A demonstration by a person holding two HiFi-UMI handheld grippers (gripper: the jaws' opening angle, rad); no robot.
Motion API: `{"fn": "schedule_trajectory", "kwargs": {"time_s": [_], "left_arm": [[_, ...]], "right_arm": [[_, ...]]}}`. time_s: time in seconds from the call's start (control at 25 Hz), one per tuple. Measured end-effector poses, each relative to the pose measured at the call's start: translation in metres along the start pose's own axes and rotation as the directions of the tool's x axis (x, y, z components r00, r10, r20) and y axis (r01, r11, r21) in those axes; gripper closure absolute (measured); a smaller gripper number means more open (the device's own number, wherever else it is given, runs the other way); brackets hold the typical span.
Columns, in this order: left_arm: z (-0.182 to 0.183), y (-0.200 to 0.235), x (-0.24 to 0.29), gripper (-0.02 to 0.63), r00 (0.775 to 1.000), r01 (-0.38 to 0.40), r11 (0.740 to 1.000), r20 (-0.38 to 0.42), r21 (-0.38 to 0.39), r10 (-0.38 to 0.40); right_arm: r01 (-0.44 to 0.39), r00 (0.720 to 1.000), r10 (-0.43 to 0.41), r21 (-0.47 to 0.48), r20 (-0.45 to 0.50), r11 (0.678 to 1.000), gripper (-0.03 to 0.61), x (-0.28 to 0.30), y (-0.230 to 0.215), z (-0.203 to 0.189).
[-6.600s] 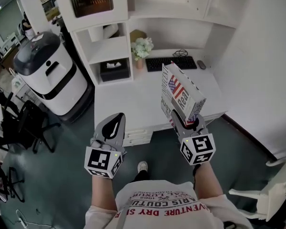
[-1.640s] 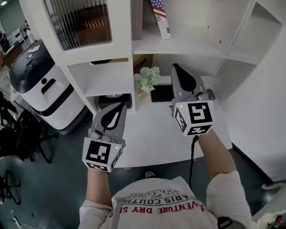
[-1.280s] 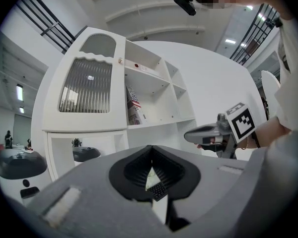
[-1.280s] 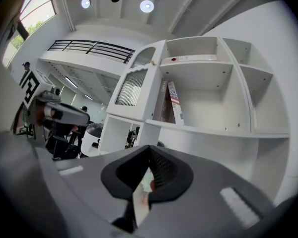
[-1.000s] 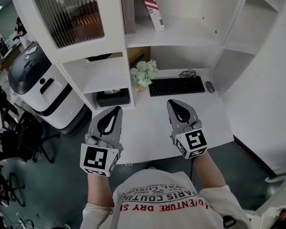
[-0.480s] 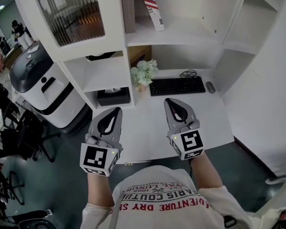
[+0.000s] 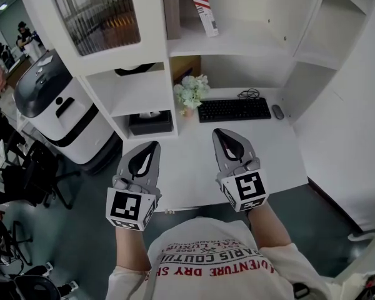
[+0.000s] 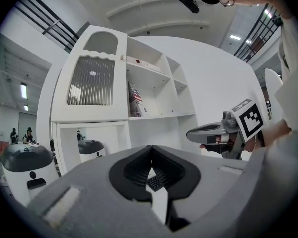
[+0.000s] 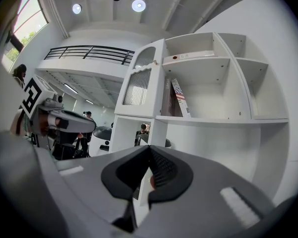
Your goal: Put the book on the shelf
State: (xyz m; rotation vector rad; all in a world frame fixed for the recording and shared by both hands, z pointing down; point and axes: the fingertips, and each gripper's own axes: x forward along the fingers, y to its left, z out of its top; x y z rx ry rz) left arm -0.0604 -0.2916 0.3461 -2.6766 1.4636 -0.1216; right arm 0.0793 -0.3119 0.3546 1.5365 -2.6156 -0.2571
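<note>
The book [image 7: 202, 8], its cover printed with stars and stripes, stands on the upper shelf [image 7: 250, 45] near the left end of the board. Its long axis is close to upright but tilted. The bottom edge rests on the board and the top leans left against a brown upright panel [image 7: 172, 8]. The narrow spine side faces out toward the open front of the shelf. The right gripper view shows the same lean. Both tools are well away from it, held low over the front part of the white desk [image 7: 281, 152] and apart from each other. The left gripper [image 7: 152, 147] has its jaws pressed together with nothing between them, tips pointing toward the shelf unit. The right gripper [image 7: 221, 134] is likewise closed and empty, pointing the same way. Along the desk's back edge lie a keyboard [image 7: 234, 109] and a mouse [image 7: 277, 111], with flowers [image 7: 190, 92] at the back left corner.
</note>
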Motion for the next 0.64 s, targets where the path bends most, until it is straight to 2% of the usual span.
{"fn": "schedule_trajectory", "kwargs": {"time_s": [0.64], "left_arm": [[0.002, -0.008, 0.001, 0.609, 1.000, 0.022, 1.000, 0.019, -0.009, -0.022]], "right_arm": [[-0.032, 0.999, 0.032, 0.013, -0.016, 0.999, 0.578, -0.004, 0.014, 0.003]]}}
